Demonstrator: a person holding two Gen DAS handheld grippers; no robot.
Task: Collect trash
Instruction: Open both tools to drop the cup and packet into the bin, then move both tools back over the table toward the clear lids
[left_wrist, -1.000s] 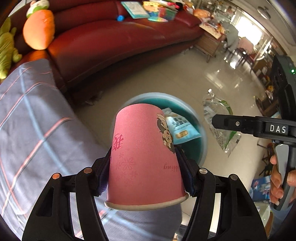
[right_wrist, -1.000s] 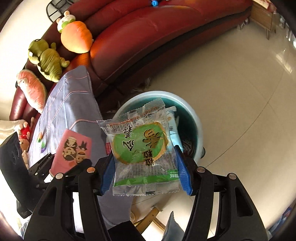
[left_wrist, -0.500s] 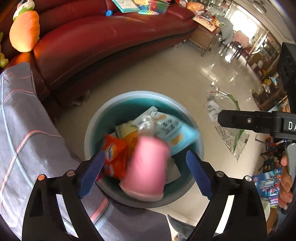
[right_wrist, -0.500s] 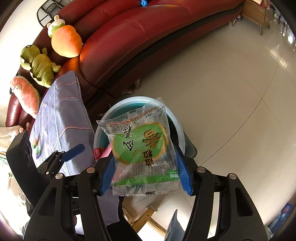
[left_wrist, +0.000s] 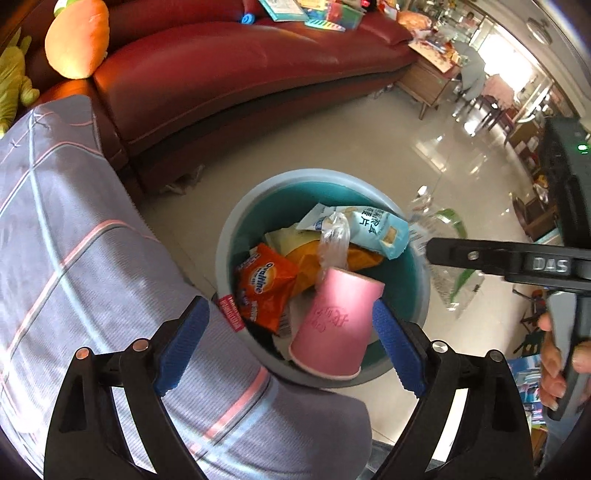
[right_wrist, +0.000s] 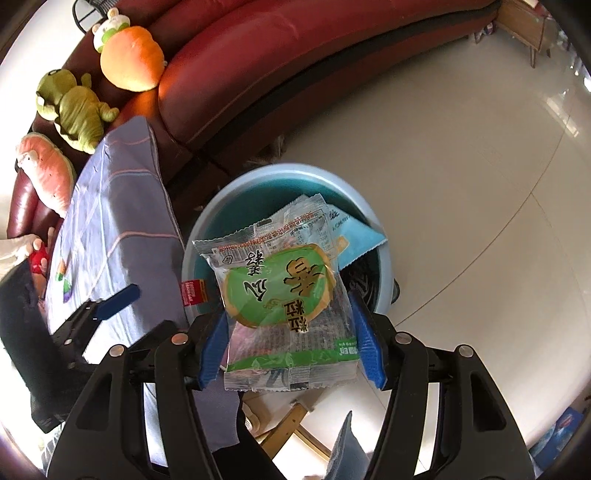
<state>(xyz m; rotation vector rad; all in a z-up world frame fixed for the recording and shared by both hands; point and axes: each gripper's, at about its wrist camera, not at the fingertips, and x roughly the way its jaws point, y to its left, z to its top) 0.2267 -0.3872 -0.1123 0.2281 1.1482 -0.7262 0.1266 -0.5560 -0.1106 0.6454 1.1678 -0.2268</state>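
My left gripper (left_wrist: 288, 317) hangs open above the teal bin (left_wrist: 236, 221). The pink paper cup (left_wrist: 338, 321) lies free inside the bin, tilted on several snack wrappers, with neither pad touching it. My right gripper (right_wrist: 288, 332) holds a clear packet with a green label (right_wrist: 280, 291) over the same bin (right_wrist: 229, 192). Its jaws are opening, but the blue pads still touch the packet's two edges. In the left wrist view, a black finger of the right gripper (left_wrist: 480, 256) reaches in from the right, with the packet (left_wrist: 450, 291) hanging below it.
The bin stands on pale tiled floor beside a table draped in grey striped cloth (left_wrist: 74, 229). A red sofa (left_wrist: 221, 74) with plush toys (right_wrist: 129, 62) curves behind. A wooden side table (left_wrist: 428, 85) stands farther back. A hand (left_wrist: 554, 354) grips the right handle.
The left gripper opened and the pink cup dropped from it into the bin. The right gripper came lower over the bin, with the green packet still between its pads.
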